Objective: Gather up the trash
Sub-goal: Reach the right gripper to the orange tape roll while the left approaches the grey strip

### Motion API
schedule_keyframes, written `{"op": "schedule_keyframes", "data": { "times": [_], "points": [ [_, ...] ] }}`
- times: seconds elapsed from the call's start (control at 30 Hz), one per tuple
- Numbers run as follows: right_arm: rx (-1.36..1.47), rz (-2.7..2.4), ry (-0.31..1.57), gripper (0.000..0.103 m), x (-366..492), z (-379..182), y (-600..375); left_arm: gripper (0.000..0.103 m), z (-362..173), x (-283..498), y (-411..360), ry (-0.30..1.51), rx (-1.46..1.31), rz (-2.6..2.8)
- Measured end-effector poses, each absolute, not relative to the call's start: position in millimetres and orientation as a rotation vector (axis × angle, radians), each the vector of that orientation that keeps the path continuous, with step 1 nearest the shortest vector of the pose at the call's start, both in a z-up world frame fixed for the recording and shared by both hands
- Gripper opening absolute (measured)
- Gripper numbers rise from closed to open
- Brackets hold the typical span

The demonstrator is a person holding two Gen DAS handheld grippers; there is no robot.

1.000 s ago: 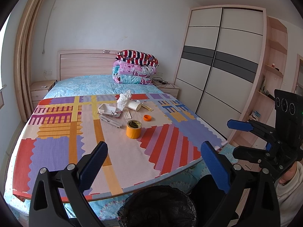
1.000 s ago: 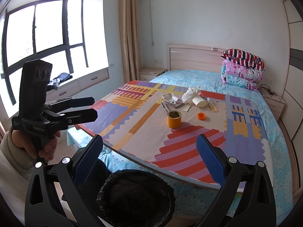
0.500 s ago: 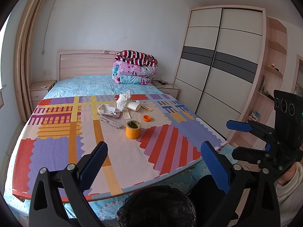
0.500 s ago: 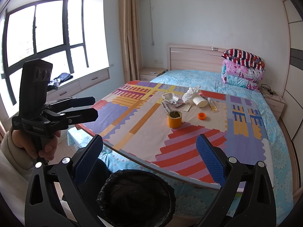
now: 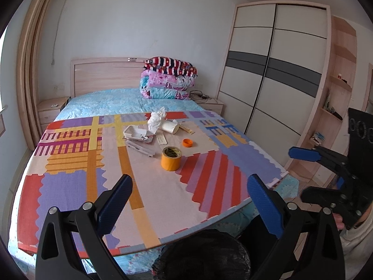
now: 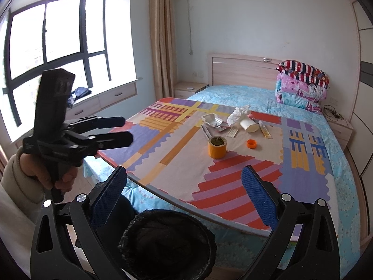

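Both the left gripper and right gripper are hovering wide open and empty above the black-lined bin, risking overreach since the crumpled tissue is lying far ahead.

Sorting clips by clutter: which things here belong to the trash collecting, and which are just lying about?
Belongs to the job:
crumpled tissue
paper cup on its side
white tray
orange cap
yellow tape roll
black-lined bin
left tongs and right tongs, both open and empty

Just lying about:
folded quilts
wardrobe
nightstand
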State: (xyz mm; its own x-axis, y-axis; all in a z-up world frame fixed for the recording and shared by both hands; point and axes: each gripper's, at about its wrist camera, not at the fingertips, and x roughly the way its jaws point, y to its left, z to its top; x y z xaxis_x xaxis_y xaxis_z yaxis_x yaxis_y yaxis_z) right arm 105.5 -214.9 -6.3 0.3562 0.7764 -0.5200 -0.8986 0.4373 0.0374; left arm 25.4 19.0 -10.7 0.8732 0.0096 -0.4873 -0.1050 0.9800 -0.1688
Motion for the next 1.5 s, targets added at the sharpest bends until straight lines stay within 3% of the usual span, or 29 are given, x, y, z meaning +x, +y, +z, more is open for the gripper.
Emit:
{"op": "schedule_keyframes", "data": {
  "times": [0.87,0.97,1.17,1.23,1.5],
  "points": [
    [-0.297,1.112,0.595,0.099,190.8,-42.6,-132.0,0.095,-62.0,176.9,132.8,0.756,-0.438,0.083],
    [-0.3,1.104,0.615,0.098,202.5,-51.5,-121.8,0.085,-69.7,193.5,139.6,0.784,-0.443,0.101],
    [-0.303,1.106,0.643,0.085,217.7,-63.6,-104.1,0.069,-89.8,219.8,153.8,0.831,-0.453,0.142],
    [-0.32,1.099,0.638,0.083,219.2,-67.7,-98.1,0.059,-96.5,227.8,156.0,0.85,-0.45,0.157],
    [-0.334,1.059,0.679,0.076,239.6,-90.4,-80.5,0.056,-116.0,252.4,161.9,0.892,-0.447,0.184]
  ]
}}
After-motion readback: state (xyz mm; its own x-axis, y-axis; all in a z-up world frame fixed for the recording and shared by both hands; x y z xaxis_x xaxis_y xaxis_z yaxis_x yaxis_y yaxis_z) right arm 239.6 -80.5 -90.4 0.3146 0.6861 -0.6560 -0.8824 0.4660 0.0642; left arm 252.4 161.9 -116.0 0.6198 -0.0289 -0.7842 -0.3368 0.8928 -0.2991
